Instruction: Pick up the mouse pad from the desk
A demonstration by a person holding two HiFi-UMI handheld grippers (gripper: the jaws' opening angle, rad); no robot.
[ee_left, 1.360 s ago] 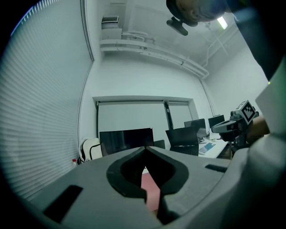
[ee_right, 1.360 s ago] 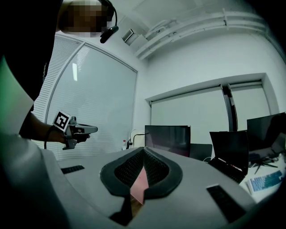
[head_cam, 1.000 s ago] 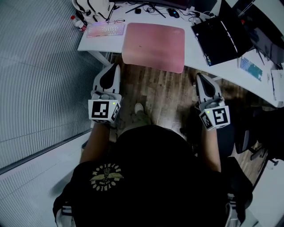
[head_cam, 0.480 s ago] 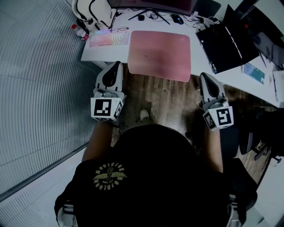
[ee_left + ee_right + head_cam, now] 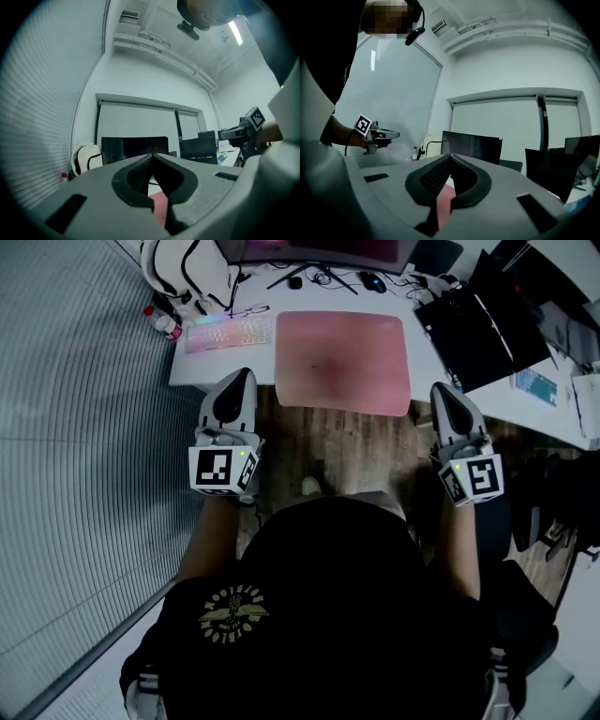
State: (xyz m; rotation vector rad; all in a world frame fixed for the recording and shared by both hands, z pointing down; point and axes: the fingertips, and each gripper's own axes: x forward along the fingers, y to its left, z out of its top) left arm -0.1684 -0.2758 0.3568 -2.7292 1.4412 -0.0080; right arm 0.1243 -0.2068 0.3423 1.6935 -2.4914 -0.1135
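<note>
- In the left gripper view, the gripper's own grey body hid nearly all of the mouse pad (image 5: 159, 206); only a pink sliver showed below the jaws. The right gripper view showed the same.
- The monitor (image 5: 323, 249) was cut off by the head view's top edge.
- The left gripper (image 5: 240, 374) had its fingers pressed together on nothing, and so did the right gripper (image 5: 441, 388).
- The pad lay flat on the white desk (image 5: 199, 367), between the two sets of fingertips and touching neither.
- It was a plain pink rectangle with rounded corners. Its near edge hung past the desk's front.
</note>
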